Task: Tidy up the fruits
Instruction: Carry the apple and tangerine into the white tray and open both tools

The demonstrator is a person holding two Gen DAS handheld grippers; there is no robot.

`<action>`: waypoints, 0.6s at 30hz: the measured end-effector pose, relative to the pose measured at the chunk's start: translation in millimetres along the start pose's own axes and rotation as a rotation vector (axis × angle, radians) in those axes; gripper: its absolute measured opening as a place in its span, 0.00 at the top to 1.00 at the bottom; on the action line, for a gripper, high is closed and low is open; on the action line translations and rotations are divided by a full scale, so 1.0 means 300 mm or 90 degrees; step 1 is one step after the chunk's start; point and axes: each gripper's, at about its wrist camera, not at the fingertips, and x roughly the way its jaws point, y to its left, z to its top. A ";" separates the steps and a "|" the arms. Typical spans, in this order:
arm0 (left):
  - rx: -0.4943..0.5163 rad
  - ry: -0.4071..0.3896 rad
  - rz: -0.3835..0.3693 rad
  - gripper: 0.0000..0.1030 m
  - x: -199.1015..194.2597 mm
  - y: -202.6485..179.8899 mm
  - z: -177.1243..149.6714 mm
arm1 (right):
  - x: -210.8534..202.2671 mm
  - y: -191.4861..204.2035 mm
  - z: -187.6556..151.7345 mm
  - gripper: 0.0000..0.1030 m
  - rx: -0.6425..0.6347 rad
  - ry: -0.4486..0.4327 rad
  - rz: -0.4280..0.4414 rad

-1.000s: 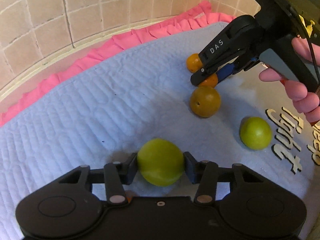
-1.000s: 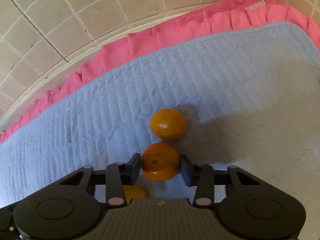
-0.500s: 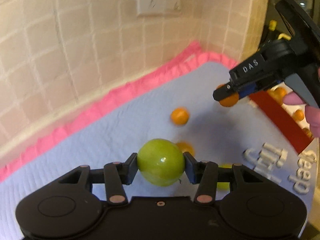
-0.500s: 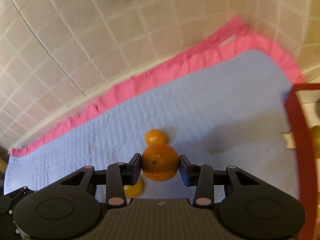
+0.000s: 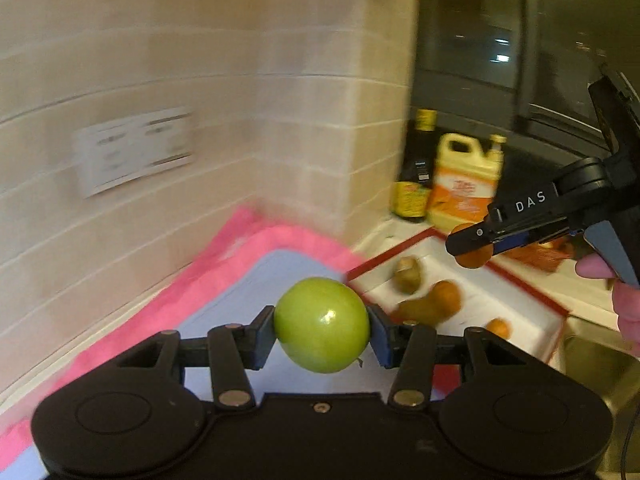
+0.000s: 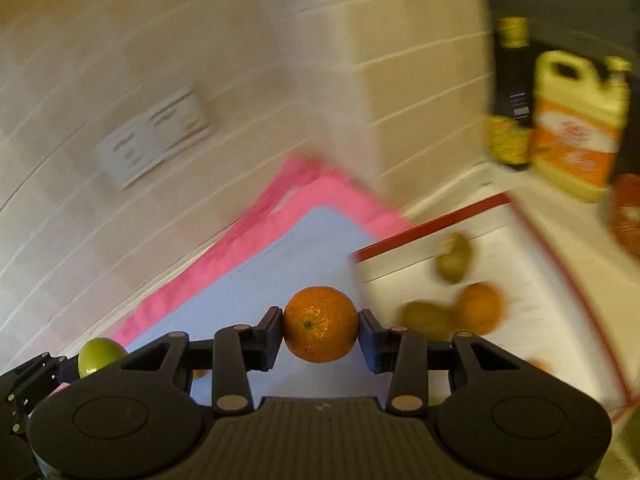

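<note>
While the left claw [image 5: 322, 326] grips a green apple [image 5: 322, 325], the right claw [image 6: 320, 330] clamps an orange [image 6: 320, 324] near the red-rimmed tray [image 6: 432, 227].

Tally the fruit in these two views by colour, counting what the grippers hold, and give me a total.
Green: 1, the green apple held in the left gripper.
Orange: 3, the orange held in the right gripper, plus a large one and a small one in the red-rimmed tray.
Brownish-green: 2, blurred, in the tray.
Total: 6.
</note>
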 end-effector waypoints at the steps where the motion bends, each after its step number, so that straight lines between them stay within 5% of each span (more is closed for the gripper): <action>1: 0.010 -0.001 -0.015 0.44 0.030 -0.038 0.020 | -0.018 -0.048 0.015 0.59 0.011 -0.008 -0.012; 9: 0.069 0.020 -0.112 0.44 0.271 -0.299 0.118 | -0.056 -0.356 0.076 0.59 0.079 -0.033 -0.075; 18: 0.105 0.129 -0.166 0.44 0.540 -0.471 0.069 | 0.110 -0.521 0.020 0.59 0.128 0.037 -0.094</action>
